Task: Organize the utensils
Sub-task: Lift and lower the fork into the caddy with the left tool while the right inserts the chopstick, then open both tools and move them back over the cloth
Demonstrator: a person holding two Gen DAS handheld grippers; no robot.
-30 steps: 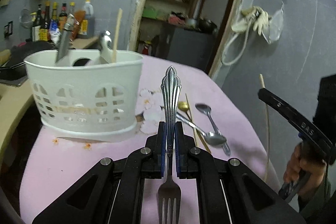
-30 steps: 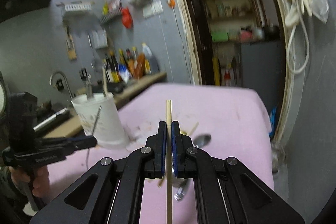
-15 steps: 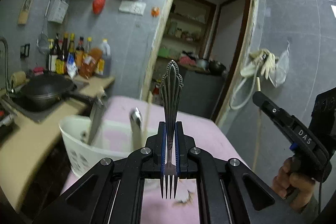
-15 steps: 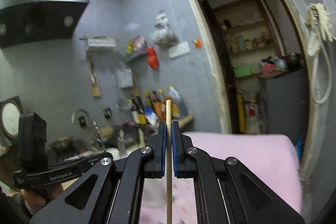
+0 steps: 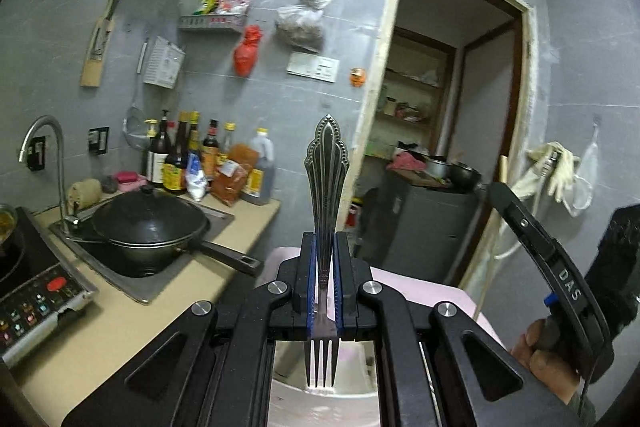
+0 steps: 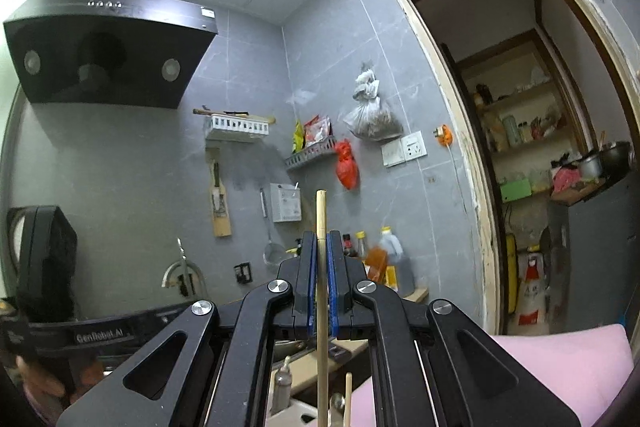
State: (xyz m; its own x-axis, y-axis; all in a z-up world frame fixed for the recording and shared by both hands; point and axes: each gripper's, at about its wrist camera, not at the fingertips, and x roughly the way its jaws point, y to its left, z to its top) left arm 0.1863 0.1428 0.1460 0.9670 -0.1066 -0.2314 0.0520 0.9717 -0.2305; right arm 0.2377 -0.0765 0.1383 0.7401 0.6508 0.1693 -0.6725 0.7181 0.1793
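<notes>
Fork tines and chopstick lower end run behind clamping jaws.

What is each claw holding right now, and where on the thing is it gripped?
The left claw grips a fork at its neck, tines toward the camera. The right claw grips a wooden chopstick partway along its shaft.

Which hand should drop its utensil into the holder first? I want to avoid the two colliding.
Probably the right. Beneath the right gripper, shut on the chopstick, utensil handles already standing in the holder show directly below. The left gripper grips the fork tines-down, but only a pale rim shows beneath.
</notes>
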